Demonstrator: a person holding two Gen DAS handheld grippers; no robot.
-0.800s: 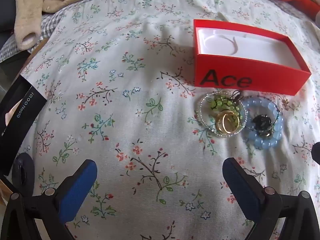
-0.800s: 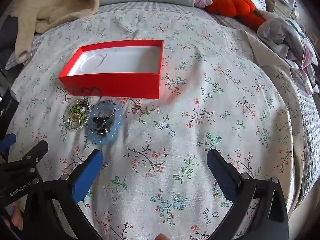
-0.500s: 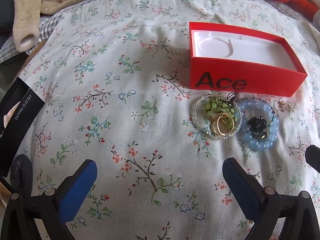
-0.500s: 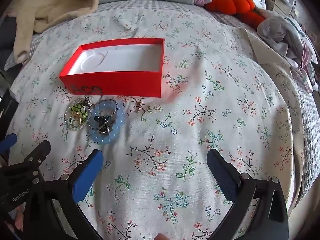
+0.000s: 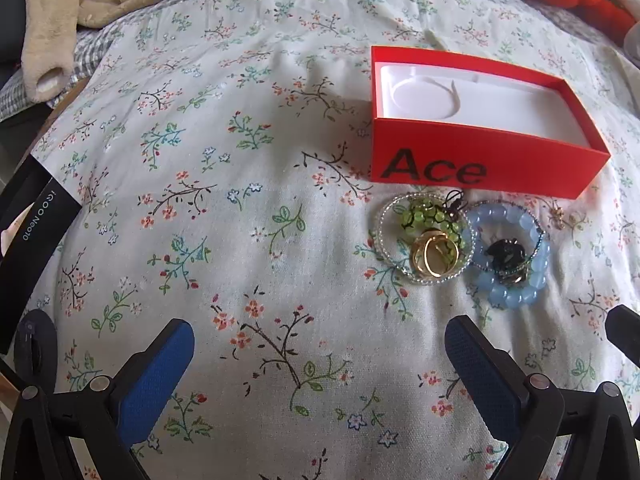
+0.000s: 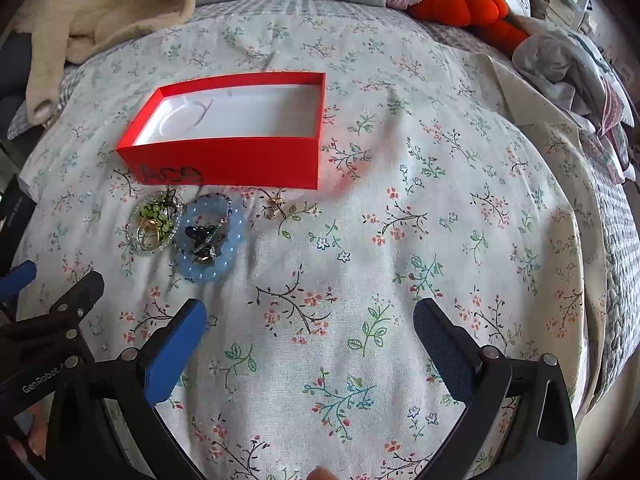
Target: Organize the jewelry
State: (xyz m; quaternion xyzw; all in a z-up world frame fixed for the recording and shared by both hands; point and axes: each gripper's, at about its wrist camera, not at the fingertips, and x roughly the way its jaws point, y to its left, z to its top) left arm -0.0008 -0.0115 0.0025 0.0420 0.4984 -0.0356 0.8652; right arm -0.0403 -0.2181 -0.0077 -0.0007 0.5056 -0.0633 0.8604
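Jewelry lies on the floral bedspread just before the red open cardboard box: a clear beaded loop around green beads and gold rings, then a pale blue bead bracelet. Left gripper and right gripper hover with jaws wide apart, holding nothing.

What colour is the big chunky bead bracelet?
Pale translucent blue bead bracelet; clearest in the left wrist view.
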